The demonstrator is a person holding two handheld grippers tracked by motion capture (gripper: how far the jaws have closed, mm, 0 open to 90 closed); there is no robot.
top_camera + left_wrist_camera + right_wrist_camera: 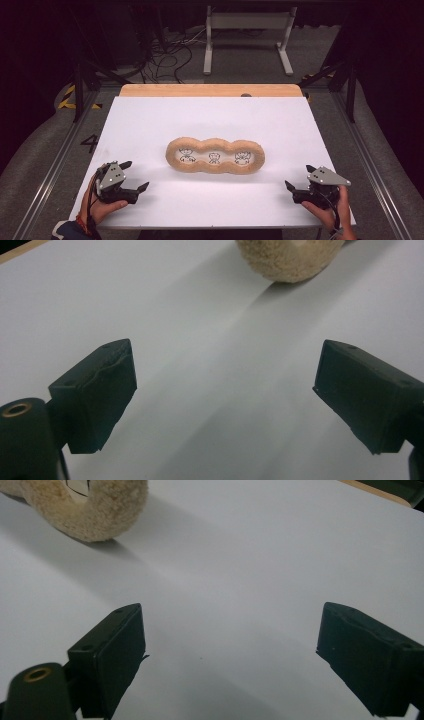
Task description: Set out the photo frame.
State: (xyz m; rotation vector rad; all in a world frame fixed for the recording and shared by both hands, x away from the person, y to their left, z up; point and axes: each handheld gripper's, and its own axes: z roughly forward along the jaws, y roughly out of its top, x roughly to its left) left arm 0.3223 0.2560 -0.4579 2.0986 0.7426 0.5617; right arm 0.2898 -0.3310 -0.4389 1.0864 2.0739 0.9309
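Note:
A tan fuzzy three-ring frame lies flat in the middle of the white table top, with a small cartoon drawing inside each ring. My left gripper rests near the front left of the table, open, nothing between its jaws. My right gripper rests near the front right, open too and holding nothing. In the left gripper view the frame's fuzzy end sits far ahead at the top. In the right gripper view the frame's other end curls at the top left.
A wooden strip runs along the table's far edge. Beyond it stand a white metal stand and loose cables on the floor. Metal rails flank the table on both sides.

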